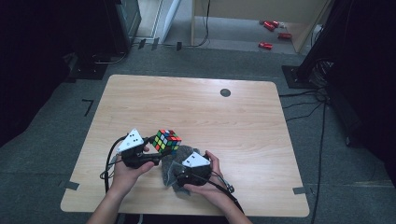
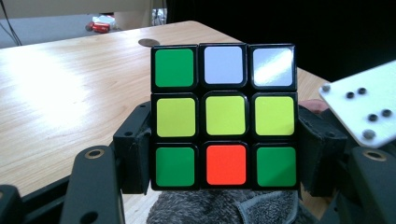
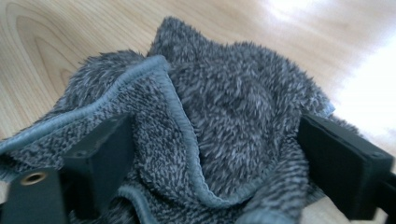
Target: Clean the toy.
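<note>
My left gripper point(image 1: 160, 149) point(image 2: 224, 156) is shut on a scrambled Rubik's cube point(image 1: 166, 141) point(image 2: 224, 116), a black jaw pressed to each side, and holds it just above the wooden table point(image 1: 210, 116). The face toward the left gripper view has a yellow middle row. A grey fluffy cloth point(image 1: 172, 161) point(image 3: 224, 93) lies bunched under and beside the cube, near the table's front edge. My right gripper point(image 1: 181, 170) point(image 3: 224, 158) reaches into the cloth with its jaws wide apart, and a fold lies loosely between them. Its white plate point(image 2: 364, 102) stands just right of the cube.
A dark round cap point(image 1: 225, 92) sits in the tabletop at the back. Bare wood stretches behind and to the right of the hands. Red items point(image 1: 271, 32) lie on the floor beyond the table, and cables point(image 1: 322, 107) run along its right side.
</note>
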